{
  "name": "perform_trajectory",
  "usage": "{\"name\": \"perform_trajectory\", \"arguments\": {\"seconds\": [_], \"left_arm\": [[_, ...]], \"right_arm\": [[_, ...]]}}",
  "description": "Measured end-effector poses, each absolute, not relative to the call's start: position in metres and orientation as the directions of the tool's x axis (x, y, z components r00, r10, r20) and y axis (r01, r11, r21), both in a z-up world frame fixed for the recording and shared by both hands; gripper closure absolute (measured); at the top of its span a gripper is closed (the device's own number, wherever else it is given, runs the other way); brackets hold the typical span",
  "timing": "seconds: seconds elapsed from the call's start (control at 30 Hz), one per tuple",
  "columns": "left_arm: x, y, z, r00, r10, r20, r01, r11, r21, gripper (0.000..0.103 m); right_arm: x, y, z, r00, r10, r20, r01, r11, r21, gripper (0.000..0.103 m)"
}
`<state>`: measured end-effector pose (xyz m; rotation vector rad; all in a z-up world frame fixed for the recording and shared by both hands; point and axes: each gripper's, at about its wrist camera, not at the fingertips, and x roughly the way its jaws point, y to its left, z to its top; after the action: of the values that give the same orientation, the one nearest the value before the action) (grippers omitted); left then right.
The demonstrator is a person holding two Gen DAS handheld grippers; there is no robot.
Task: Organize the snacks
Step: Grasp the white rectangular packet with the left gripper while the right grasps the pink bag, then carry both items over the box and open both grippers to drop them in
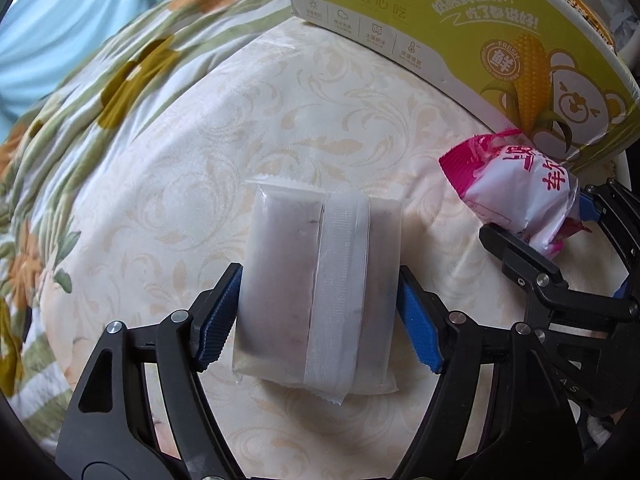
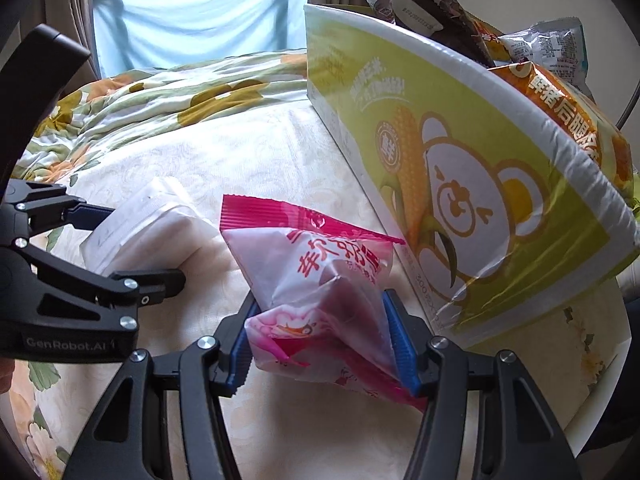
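My left gripper (image 1: 320,312) brackets the frosted white rectangular snack packet (image 1: 316,292) lying on the cream patterned bedspread (image 1: 200,160), its jaws released and just clear of the packet's sides. My right gripper (image 2: 320,344) clenches the pink-and-white plastic snack pouch (image 2: 320,276) beside the green corn-printed cardboard box (image 2: 460,200). Close the left jaws squarely across the packet before lifting it toward the box.

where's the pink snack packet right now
The pink packet is clamped in the right gripper, just beside the green corn box. The white packet lies to its left.
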<state>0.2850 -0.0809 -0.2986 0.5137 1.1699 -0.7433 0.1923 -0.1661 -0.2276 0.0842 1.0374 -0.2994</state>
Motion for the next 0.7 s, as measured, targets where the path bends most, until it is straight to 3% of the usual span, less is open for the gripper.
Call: {"name": "perform_trajectory", "arguments": {"seconds": [0.07,0.13,0.43,0.7], "left_arm": [[0.286,-0.079,-0.297,0.209,-0.267,-0.941,0.745,0.667,-0.024,0.041],[0.286,-0.078,-0.297,0.205,-0.27,-0.941,0.744,0.668,-0.029,0.042],[0.278,-0.044,-0.278,0.194,-0.285,-0.938,0.627,0.772,-0.105,0.042],[0.261,-0.015,-0.207,0.283,-0.305,-0.909,0.548,0.83,-0.107,0.042]], "right_arm": [[0.193,-0.166,-0.228,0.473,-0.203,-0.857,0.281,0.957,-0.071,0.049],[0.193,-0.166,-0.227,0.476,-0.199,-0.857,0.278,0.958,-0.067,0.049],[0.193,-0.16,-0.209,0.515,-0.144,-0.845,0.213,0.976,-0.036,0.055],[0.188,-0.149,-0.144,0.598,-0.058,-0.799,0.122,0.992,0.02,0.056]]}}
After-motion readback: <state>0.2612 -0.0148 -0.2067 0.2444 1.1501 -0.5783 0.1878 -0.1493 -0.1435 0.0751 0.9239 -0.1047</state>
